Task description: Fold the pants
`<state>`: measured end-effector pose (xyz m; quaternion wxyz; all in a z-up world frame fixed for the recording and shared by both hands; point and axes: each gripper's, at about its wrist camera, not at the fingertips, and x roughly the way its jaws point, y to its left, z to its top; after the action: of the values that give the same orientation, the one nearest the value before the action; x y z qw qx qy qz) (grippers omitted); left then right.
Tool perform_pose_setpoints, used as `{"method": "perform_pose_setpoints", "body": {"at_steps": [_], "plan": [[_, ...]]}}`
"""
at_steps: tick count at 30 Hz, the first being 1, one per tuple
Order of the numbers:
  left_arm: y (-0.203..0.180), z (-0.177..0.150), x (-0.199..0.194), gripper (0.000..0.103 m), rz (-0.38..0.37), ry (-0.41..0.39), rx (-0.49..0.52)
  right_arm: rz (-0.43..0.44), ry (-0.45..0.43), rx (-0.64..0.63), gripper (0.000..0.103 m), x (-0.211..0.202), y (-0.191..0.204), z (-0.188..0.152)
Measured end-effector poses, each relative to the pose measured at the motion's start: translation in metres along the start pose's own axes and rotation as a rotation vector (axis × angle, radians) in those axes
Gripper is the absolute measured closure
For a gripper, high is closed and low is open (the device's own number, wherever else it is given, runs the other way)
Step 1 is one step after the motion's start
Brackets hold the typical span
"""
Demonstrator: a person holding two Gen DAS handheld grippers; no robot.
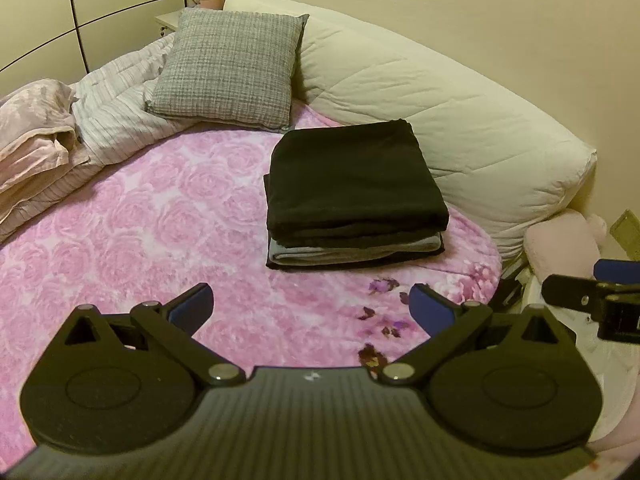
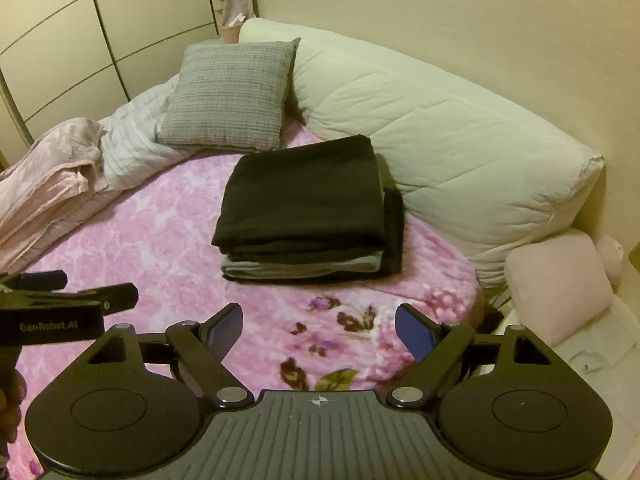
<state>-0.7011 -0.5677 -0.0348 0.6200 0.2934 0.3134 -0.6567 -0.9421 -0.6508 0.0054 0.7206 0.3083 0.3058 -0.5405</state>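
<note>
— On the bed (image 1: 120,220), near the white bolster (image 1: 440,112), the folded pants (image 1: 352,176) top a neat stack.
— Grippers?
— Left gripper (image 1: 312,304) and right gripper (image 2: 319,328) both gape wide, empty.
— Handling?
— Probably soft, light, floppy; pinch a folded edge.

Both wrist cameras look forward and down over the bed (image 1: 140,208) from near its edge, side by side. Both share the stack (image 1: 352,196), cushion (image 2: 232,96) and bolster (image 2: 440,128).
</note>
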Motion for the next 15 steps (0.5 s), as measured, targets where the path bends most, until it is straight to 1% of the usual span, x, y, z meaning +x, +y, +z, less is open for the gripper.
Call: {"method": "perform_pose_setpoints", "body": {"at_steps": [7, 15], "plan": [[-0.0037, -0.0072, 0.0018, 0.001, 0.008, 0.022, 0.001, 0.000, -0.004, 0.022, 0.022, -0.0040, -0.0095, -0.0012], [-0.0084, -0.0045, -0.0017, 0.001, 0.014, 0.007, 0.009, 0.006, -0.004, 0.024, 0.022, -0.0029, -0.0095, 0.0027]]}}
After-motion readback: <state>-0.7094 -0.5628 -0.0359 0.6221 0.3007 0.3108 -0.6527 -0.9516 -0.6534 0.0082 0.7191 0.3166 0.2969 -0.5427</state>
